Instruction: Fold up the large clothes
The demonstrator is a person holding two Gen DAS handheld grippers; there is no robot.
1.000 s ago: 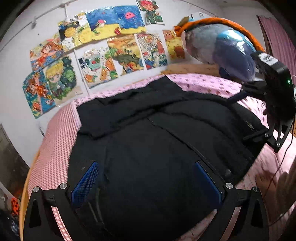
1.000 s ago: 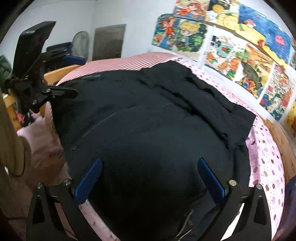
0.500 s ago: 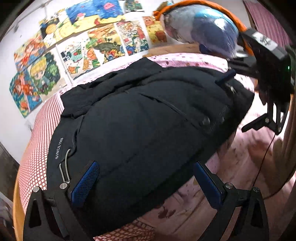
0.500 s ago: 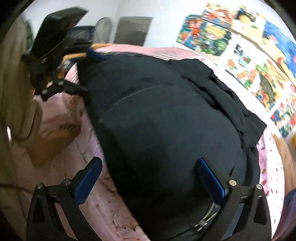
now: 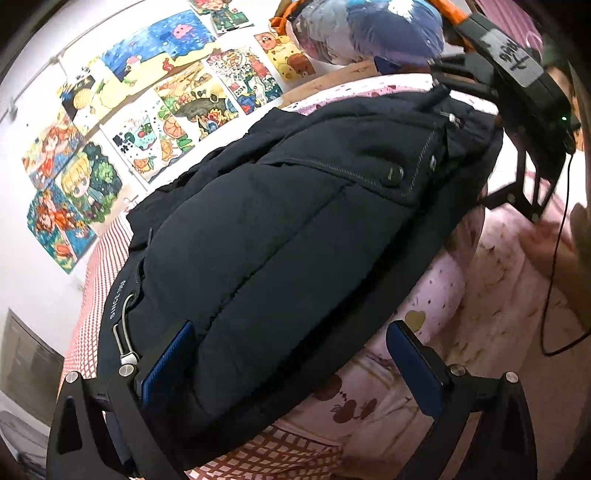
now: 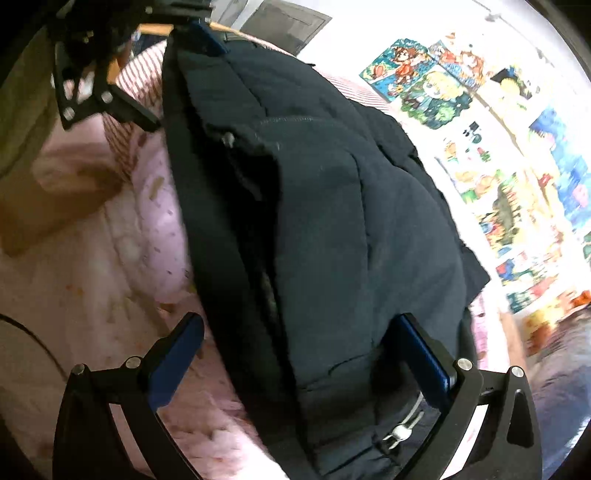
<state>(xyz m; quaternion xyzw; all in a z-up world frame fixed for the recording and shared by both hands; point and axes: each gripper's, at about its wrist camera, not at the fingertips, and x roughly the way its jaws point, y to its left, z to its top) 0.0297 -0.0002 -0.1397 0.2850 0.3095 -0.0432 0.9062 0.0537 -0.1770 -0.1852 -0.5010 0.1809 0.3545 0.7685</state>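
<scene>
A large black padded jacket (image 5: 280, 236) lies on a pink bed, its near edge bulging over the bed's side. It fills the right wrist view (image 6: 332, 206) too. My left gripper (image 5: 291, 363) is open, its jaws straddling the jacket's hem near a white "SINCE" print and a drawcord (image 5: 123, 332). My right gripper (image 6: 299, 365) is open, its jaws straddling the other end of the near edge by a cord toggle (image 6: 400, 430). Each gripper shows in the other's view, at the far end of the jacket: the right one (image 5: 524, 110) and the left one (image 6: 110, 66).
Pink bedding (image 5: 461, 332) hangs down the bed's side below the jacket. Colourful drawings (image 5: 155, 110) cover the wall behind the bed. A blue and grey plush pillow (image 5: 369, 29) sits at the head end. A cable (image 5: 554, 280) hangs from the right gripper.
Both grippers dropped and pulled back from above the jacket to its near edge. The jacket's near side now bulges up, and the views tilted steeply.
</scene>
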